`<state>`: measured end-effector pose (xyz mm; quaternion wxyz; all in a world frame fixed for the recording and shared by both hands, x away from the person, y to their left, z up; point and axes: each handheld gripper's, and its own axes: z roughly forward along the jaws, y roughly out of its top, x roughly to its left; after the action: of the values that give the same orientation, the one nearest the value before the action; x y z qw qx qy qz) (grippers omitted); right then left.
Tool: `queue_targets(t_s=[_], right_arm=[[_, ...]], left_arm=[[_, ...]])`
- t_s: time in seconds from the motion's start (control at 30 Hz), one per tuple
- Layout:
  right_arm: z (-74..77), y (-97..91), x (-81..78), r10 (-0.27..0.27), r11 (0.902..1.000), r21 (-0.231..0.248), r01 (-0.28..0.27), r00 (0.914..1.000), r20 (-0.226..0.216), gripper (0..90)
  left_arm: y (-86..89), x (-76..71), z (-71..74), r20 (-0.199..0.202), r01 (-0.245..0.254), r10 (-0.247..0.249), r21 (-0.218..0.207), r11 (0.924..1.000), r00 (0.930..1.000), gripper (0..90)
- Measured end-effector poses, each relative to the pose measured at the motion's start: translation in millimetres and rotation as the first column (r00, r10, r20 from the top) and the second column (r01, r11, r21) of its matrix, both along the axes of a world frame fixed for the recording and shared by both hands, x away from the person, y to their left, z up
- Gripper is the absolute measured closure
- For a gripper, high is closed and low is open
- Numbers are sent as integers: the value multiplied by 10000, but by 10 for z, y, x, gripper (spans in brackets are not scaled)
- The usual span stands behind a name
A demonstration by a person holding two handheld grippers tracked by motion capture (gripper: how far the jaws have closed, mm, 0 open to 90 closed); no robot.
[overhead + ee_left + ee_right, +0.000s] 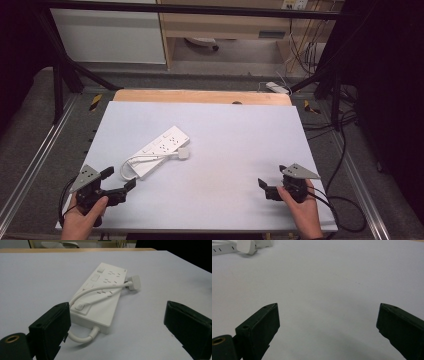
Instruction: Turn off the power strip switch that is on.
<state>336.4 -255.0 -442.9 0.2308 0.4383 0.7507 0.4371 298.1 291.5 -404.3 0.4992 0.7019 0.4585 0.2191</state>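
White tabletop point(220, 150) carries a power strip point(159, 150) left of centre (cord looped); left gripper point(118, 181) lower left, right gripper point(271, 181) lower right, both jaws spread.

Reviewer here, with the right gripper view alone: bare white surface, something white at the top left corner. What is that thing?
Observer: A white power strip lying flat on the table, left of centre in the high view.
Operator: Is its cable plugged in anywhere?
Observer: No. The cable is draped over the strip's top, and its plug lies beside the strip's far end.
Operator: Where is the other gripper?
Observer: The left gripper is open at the table's near left, aimed at the strip and not touching it.
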Motion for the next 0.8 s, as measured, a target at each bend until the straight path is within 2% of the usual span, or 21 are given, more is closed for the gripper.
queue_targets(t_s=[0.2, 0.37, 0.8], right_arm=[[1, 5, -12, 25, 10000, -17, -25, 10000, -38, 47], [1, 1, -1, -13, 10000, -4, 13, 10000, -13, 46], [-4, 5, -2, -26, 10000, 34, 27, 10000, -70, 45]], left_arm=[[-38, -17, 79, 68, 189, -188, -141, 9997, 9998, 72], [-88, 13, 153, 86, 404, -405, 73, 9992, 9991, 72], [-168, 99, 285, -35, 621, -620, 172, 9979, 9981, 72]])
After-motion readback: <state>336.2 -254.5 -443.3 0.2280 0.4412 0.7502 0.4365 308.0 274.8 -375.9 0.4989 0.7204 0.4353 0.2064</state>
